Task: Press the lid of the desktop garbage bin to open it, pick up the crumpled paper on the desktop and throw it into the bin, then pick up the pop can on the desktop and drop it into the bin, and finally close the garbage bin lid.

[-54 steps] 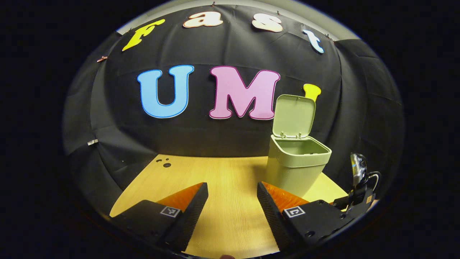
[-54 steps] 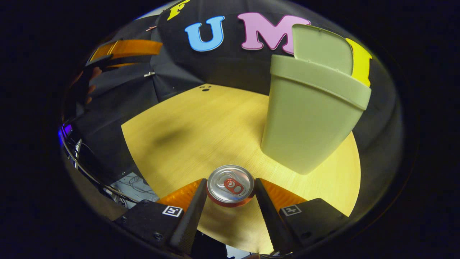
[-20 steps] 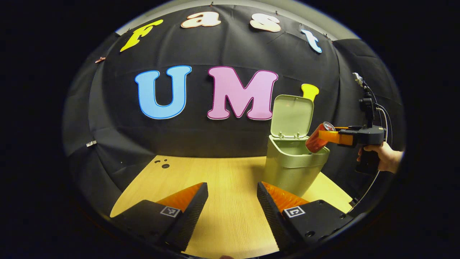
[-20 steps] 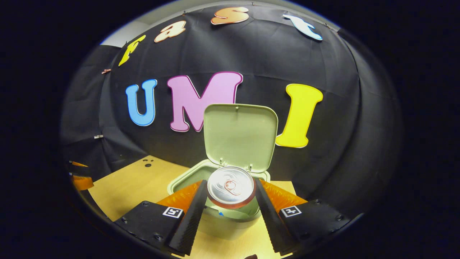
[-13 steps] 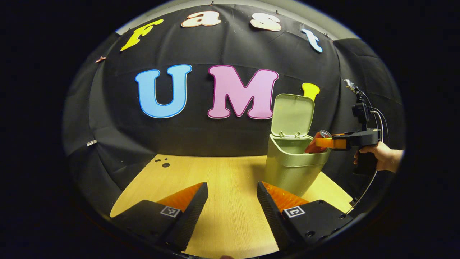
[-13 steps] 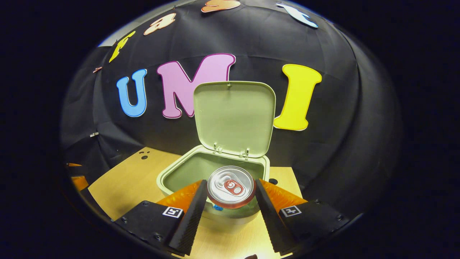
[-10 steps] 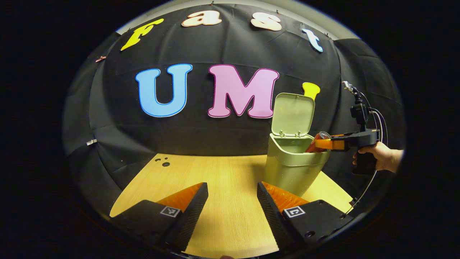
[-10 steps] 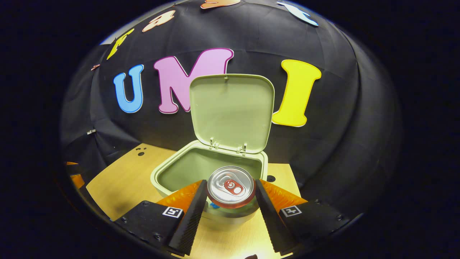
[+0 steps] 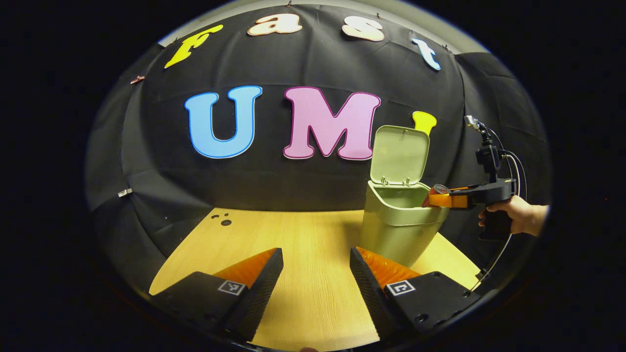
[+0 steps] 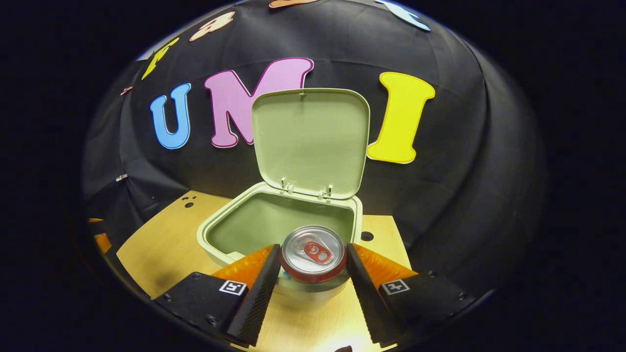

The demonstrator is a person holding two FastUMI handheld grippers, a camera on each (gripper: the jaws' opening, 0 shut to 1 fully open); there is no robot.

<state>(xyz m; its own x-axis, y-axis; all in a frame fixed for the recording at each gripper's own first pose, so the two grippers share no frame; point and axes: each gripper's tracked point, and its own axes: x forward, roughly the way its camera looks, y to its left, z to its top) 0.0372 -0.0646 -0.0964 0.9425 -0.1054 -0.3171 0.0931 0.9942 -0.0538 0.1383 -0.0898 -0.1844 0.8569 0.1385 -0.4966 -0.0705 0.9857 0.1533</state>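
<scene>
Pop can (image 10: 313, 253) pinched in right hand-held gripper (image 10: 313, 266), over the near rim of the open bin (image 10: 230, 222).

Right gripper view: both fingers press the can's sides, top end toward the camera, lower body hidden behind rim and fingers. Lid (image 10: 310, 142) stands upright at 12 o'clock from the can, hinged on the far edge. Bin floor and any contents can't be made out. Left gripper view: left hand-held gripper (image 9: 315, 274) spread wide, holding nothing, above bare tabletop (image 9: 303, 244); bin (image 9: 398, 230) at 1 o'clock from it, and at 2 o'clock the right hand-held gripper (image 9: 437, 199) reaches in over the bin's right rim, a hand (image 9: 516, 217) on its grip; just the can (image 9: 438, 189) top shows there. Small dark holes (image 9: 222, 220) sit in the tabletop at 11 o'clock.
</scene>
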